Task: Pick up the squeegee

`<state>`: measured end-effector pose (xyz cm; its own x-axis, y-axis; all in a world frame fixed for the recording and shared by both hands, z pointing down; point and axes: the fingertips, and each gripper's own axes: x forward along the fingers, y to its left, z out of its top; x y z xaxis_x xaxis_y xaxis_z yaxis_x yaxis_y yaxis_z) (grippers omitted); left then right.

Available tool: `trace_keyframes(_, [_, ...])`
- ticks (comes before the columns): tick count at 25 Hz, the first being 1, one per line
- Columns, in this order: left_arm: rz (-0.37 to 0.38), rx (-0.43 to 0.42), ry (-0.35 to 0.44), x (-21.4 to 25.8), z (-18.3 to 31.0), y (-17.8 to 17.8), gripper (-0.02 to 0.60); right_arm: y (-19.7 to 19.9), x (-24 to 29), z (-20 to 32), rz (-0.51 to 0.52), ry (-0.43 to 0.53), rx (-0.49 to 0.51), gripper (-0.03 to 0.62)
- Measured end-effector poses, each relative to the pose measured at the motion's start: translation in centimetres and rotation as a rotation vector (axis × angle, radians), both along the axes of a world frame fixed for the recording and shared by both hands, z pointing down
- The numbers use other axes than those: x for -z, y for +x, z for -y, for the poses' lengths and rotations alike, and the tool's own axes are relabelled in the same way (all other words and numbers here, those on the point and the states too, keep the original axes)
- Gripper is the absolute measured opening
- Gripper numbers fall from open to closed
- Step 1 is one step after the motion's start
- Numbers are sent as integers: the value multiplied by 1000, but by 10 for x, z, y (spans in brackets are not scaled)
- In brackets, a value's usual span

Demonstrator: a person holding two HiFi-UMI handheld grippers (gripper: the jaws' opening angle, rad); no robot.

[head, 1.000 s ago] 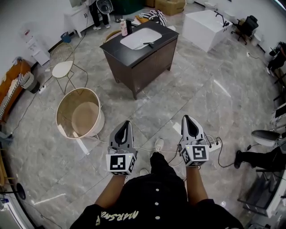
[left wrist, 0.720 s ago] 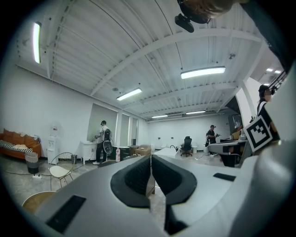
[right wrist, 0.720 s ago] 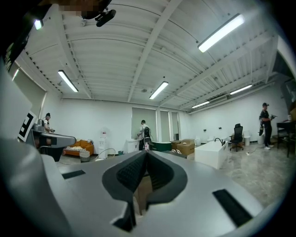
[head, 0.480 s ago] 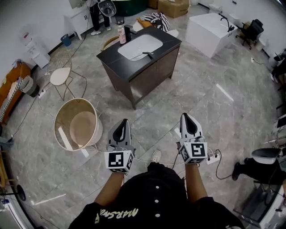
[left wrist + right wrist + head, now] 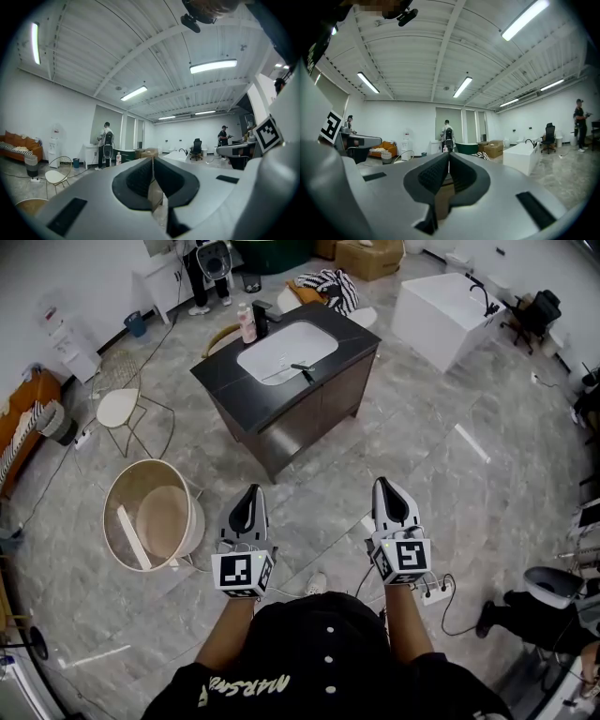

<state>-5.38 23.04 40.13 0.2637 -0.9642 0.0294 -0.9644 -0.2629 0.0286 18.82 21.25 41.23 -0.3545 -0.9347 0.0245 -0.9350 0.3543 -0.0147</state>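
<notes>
Person in black shirt holds two grey-and-white handheld grippers level, lower centre of head view. Left gripper (image 5: 250, 495): jaws pressed together, nothing between. Right gripper (image 5: 385, 486): jaws likewise closed, empty. Small black squeegee (image 5: 303, 370) lies at near rim of white oval basin (image 5: 277, 348) set in dark wooden vanity cabinet (image 5: 319, 409), upper centre of frame, well apart from both grippers. Round beige tub (image 5: 195, 526) stands on grey marble floor (image 5: 450, 484), left of frame.
</notes>
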Motion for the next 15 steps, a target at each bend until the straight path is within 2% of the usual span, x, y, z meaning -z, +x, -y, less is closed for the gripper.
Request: trace_keyframes(15, [-1,43,-21,-11,65,9,18,12,-9,80,-8,-16,41,-2])
